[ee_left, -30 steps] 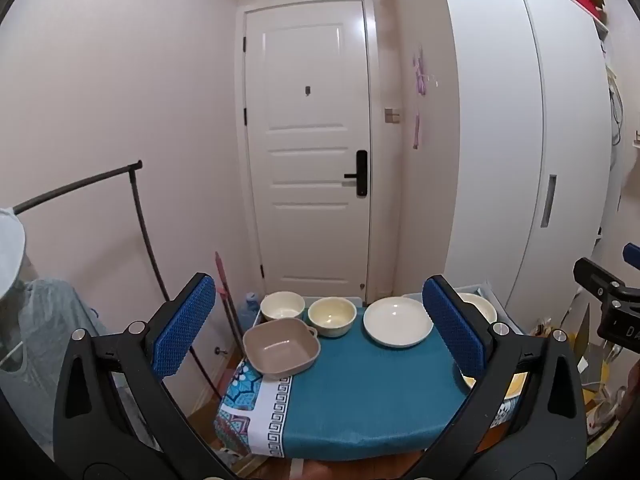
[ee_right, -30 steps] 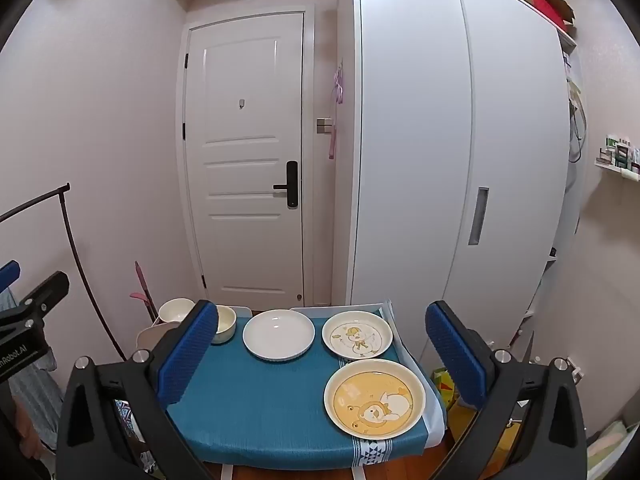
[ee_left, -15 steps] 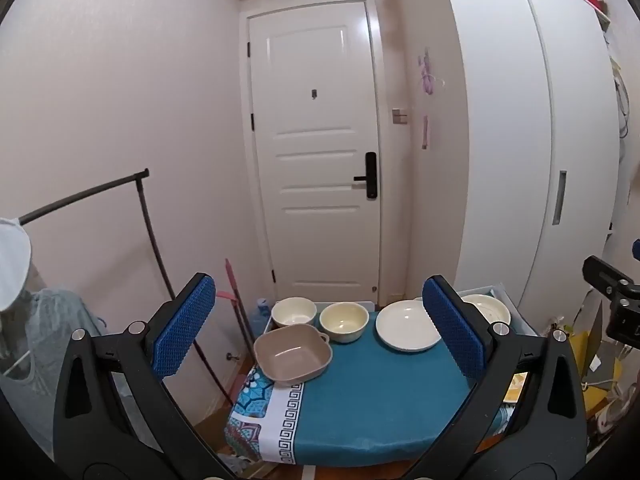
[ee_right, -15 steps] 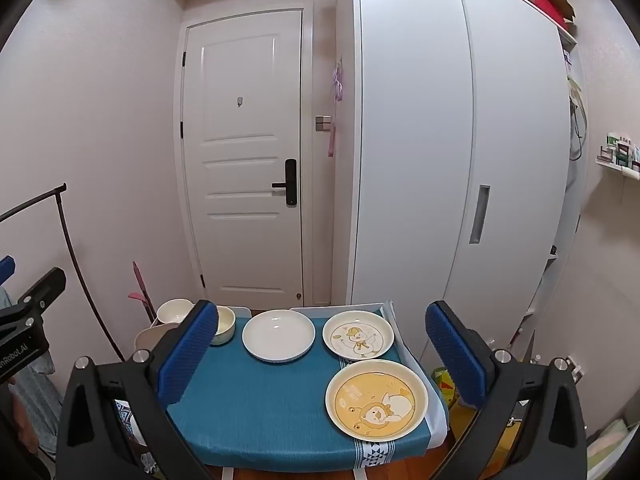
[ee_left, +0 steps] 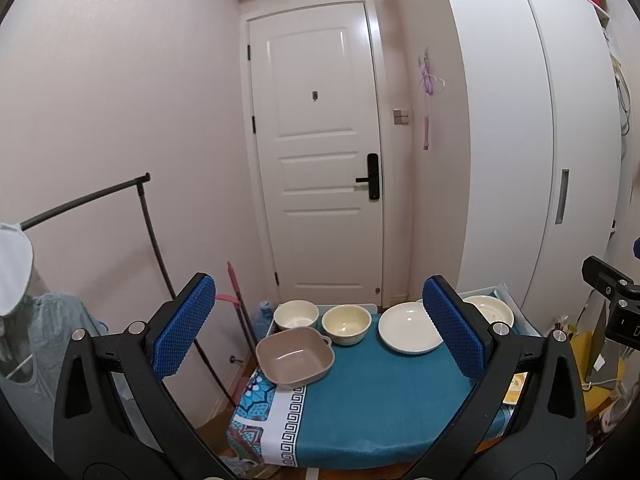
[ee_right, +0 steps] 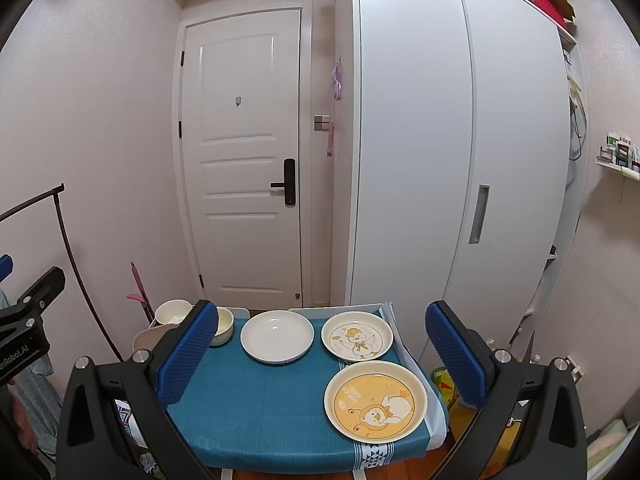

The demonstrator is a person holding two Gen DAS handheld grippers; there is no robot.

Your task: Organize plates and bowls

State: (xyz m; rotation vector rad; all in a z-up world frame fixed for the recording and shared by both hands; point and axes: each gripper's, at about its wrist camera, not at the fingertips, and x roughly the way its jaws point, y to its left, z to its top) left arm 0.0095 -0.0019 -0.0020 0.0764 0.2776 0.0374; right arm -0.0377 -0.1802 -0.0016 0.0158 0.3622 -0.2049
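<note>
A small table under a teal cloth (ee_left: 372, 408) holds the dishes. In the left wrist view a brown square bowl (ee_left: 295, 355) sits at the front left, with a white bowl (ee_left: 296, 314) and a cream bowl (ee_left: 346, 323) behind it and a plain white plate (ee_left: 408, 327) to their right. In the right wrist view the white plate (ee_right: 277, 335) lies beside a duck-print plate (ee_right: 357, 335), with a yellow cartoon plate (ee_right: 375, 401) in front. My left gripper (ee_left: 318, 338) and right gripper (ee_right: 322, 354) are both open and empty, held back from the table.
A white door (ee_left: 320, 152) and a tall white wardrobe (ee_right: 460, 152) stand behind the table. A black clothes rail (ee_left: 148, 240) with hanging clothes is at the left. Clutter lies on the floor at the right (ee_left: 600, 368).
The left wrist view has shifted: the table and dishes now sit further right and lower in it. The right wrist view has barely changed. Both grippers stay open.
</note>
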